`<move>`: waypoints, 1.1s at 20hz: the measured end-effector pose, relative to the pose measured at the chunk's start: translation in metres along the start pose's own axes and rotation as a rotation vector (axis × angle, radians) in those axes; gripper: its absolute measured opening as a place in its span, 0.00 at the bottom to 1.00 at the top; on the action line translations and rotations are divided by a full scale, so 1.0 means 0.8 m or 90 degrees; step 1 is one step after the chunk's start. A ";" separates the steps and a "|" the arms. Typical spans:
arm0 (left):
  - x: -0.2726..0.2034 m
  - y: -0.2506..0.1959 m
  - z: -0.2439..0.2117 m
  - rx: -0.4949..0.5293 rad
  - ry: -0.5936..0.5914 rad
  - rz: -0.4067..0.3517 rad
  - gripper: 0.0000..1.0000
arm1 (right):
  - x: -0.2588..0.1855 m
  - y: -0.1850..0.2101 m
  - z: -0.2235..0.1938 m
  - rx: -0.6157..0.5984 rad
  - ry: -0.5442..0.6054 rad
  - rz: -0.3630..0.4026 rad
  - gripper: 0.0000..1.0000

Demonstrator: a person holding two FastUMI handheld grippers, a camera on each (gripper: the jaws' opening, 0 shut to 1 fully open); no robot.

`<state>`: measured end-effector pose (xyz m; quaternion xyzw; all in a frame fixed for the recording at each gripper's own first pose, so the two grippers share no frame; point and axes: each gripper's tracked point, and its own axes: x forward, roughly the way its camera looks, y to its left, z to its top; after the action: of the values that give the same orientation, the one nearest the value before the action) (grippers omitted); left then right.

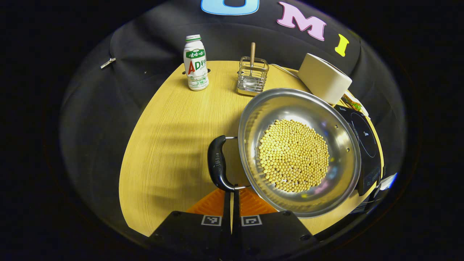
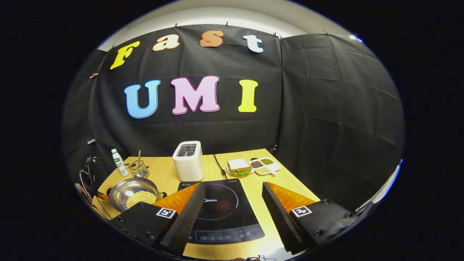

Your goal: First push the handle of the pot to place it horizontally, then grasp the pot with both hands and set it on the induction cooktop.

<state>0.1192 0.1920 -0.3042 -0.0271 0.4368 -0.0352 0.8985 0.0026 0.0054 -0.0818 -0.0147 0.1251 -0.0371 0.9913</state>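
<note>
A steel pot (image 1: 340, 145) holding yellow soybeans sits on the wooden table (image 1: 174, 137), right beside the black induction cooktop (image 1: 364, 145). Its black loop handle (image 1: 216, 163) sticks out from the rim on the left in the left gripper view. My left gripper (image 1: 232, 192) is shut, and its tips touch the near end of that handle. In the right gripper view the pot (image 2: 125, 188) lies far to the left, while my right gripper (image 2: 233, 185) hangs open above the cooktop (image 2: 221, 206) with nothing between its fingers.
At the table's back stand a white drink bottle (image 1: 195, 63), a wire basket (image 1: 252, 76) with a wooden-handled utensil, and a white toaster (image 2: 188, 161). Behind the cooktop are a sandwich on a plate (image 2: 239, 166) and a divided dish of beans (image 2: 264, 166).
</note>
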 end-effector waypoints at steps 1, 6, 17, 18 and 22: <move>0.002 0.002 0.003 -0.001 -0.001 0.001 0.05 | 0.000 0.000 0.000 -0.001 0.000 0.000 0.99; 0.009 0.014 0.012 -0.023 -0.004 0.015 0.05 | -0.001 0.009 -0.008 -0.016 0.012 0.012 0.99; -0.074 0.069 0.029 -0.114 -0.112 0.113 0.34 | 0.044 0.112 -0.013 -0.002 0.056 0.121 0.99; -0.082 0.069 0.037 -0.120 -0.132 0.116 0.41 | 0.049 0.123 -0.017 -0.008 0.064 0.133 0.99; -0.107 0.071 0.065 -0.119 -0.201 0.115 0.96 | 0.075 0.171 -0.044 -0.006 0.113 0.176 0.98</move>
<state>0.1092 0.2566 -0.2096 -0.0762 0.2925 0.0906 0.9489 0.0616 0.1366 -0.1363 0.0010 0.2130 0.0991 0.9720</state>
